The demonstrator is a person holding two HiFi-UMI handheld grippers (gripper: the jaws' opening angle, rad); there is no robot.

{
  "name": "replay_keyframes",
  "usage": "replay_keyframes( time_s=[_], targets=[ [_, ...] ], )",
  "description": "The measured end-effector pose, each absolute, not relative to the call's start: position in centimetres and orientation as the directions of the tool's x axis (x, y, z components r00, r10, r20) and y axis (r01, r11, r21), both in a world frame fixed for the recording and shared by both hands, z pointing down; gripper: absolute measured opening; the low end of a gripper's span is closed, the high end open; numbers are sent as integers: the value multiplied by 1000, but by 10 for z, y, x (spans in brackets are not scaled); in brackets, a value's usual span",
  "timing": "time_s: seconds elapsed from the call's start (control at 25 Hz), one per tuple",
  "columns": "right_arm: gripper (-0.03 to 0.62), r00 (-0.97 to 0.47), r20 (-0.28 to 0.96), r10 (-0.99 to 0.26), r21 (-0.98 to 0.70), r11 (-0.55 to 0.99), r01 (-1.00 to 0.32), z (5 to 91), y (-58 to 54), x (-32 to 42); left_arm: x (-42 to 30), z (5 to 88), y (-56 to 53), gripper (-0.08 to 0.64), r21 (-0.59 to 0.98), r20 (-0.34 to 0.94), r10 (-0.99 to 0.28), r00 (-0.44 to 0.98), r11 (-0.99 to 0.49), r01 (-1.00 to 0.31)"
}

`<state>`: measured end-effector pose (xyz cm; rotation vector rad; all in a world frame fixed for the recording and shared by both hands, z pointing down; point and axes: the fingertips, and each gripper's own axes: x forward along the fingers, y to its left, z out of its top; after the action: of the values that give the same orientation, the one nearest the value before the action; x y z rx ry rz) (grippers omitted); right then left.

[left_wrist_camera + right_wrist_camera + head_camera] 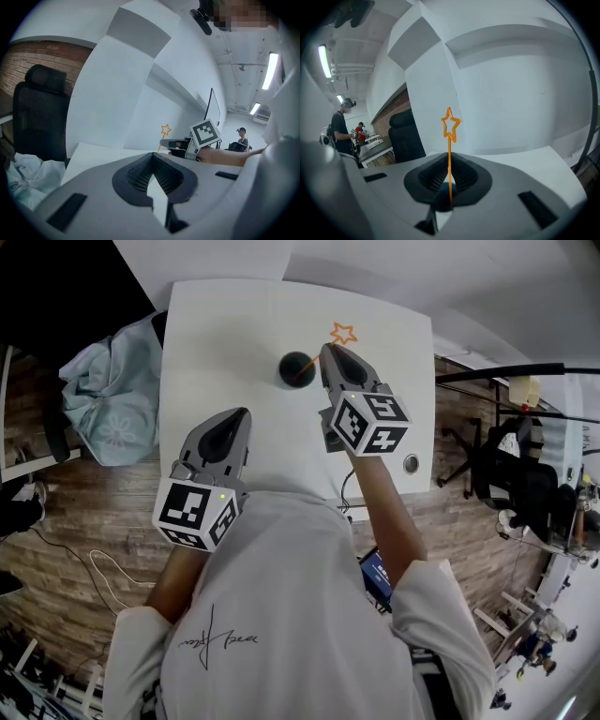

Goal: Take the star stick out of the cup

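Note:
The star stick [343,333] is thin and orange, with an outline star at its top, and its lower end reaches into the black cup [296,368] on the white table [206,352]. My right gripper [327,352] is beside the cup, to its right. In the right gripper view the star stick [450,125] rises straight up between that gripper's [450,157] shut jaws, with the dark cup [440,196] below. My left gripper [239,416] hovers nearer the table's front, shut and holding nothing. The left gripper [153,157] view shows the star [165,129] beyond its jaws.
A black office chair [37,112] draped with a pale blue cloth [112,395] stands left of the table. There is a round cable grommet [411,463] near the table's right front corner. Desks, chairs and people are further off at the right.

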<state>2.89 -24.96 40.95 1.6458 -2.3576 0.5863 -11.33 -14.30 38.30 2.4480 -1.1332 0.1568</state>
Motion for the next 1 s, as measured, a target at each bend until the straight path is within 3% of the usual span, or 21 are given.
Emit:
replay_keyframes(
  time_s=[1.0],
  targets=[
    [26, -428, 299, -853, -220, 375, -901, 366, -226, 41, -90, 369, -109, 3, 324, 266, -745, 611, -528, -785]
  ],
)
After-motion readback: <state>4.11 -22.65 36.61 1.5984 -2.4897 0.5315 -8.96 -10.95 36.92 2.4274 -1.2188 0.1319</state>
